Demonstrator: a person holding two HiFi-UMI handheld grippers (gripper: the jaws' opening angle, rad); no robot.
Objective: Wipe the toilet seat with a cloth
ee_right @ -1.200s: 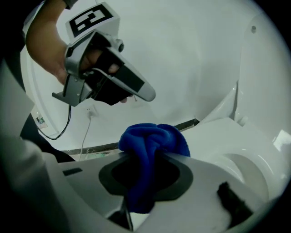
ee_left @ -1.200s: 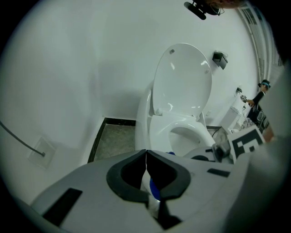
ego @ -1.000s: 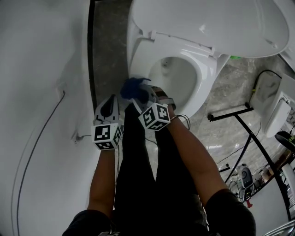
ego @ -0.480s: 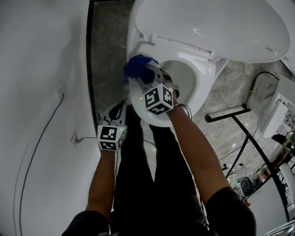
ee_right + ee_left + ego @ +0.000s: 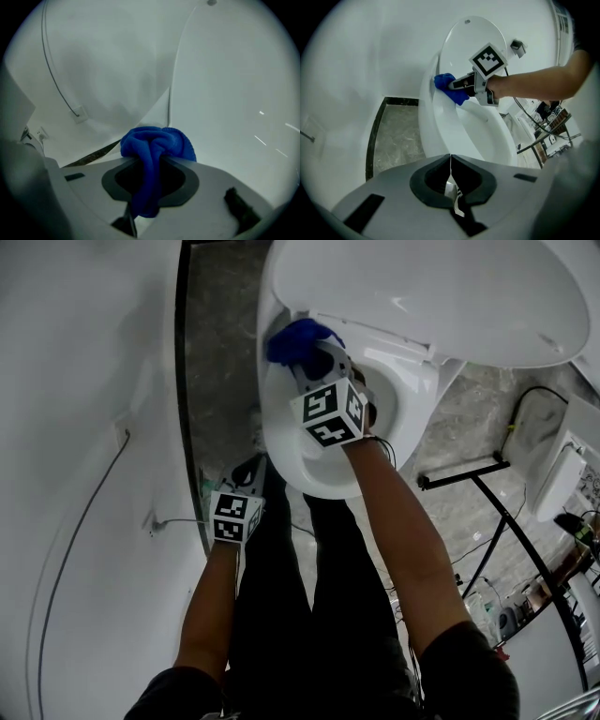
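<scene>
The right gripper (image 5: 307,354) reaches out over the toilet, its jaws pinching a blue cloth (image 5: 298,338). In the right gripper view the cloth (image 5: 157,140) bunches out in a thick wad beyond the tips of the right gripper (image 5: 154,161), and a fold of it runs back down between the two jaws, which clamp it from both sides. The wad lies against the far left part of the toilet seat (image 5: 284,442), close to the hinge and just below the raised lid (image 5: 422,287). The left gripper view shows the same from the near side: the right gripper (image 5: 453,86) comes in from the right with the cloth (image 5: 449,90) at its tip, set on the seat (image 5: 450,126) where it meets the upright lid (image 5: 471,44).

The left gripper (image 5: 251,467) hangs well apart from the cloth, low at the near left side of the toilet, above the person's dark trousers (image 5: 300,615). Its jaws are pressed together with nothing between them, their tips meeting in one line in the left gripper's (image 5: 450,157) own view, which looks toward the seat.

A strip of grey marbled floor (image 5: 220,324) runs along the left of the toilet, bordered by a white wall (image 5: 84,427) with a thin cable (image 5: 66,549) on it. To the right stands a dark metal stand (image 5: 497,493).
</scene>
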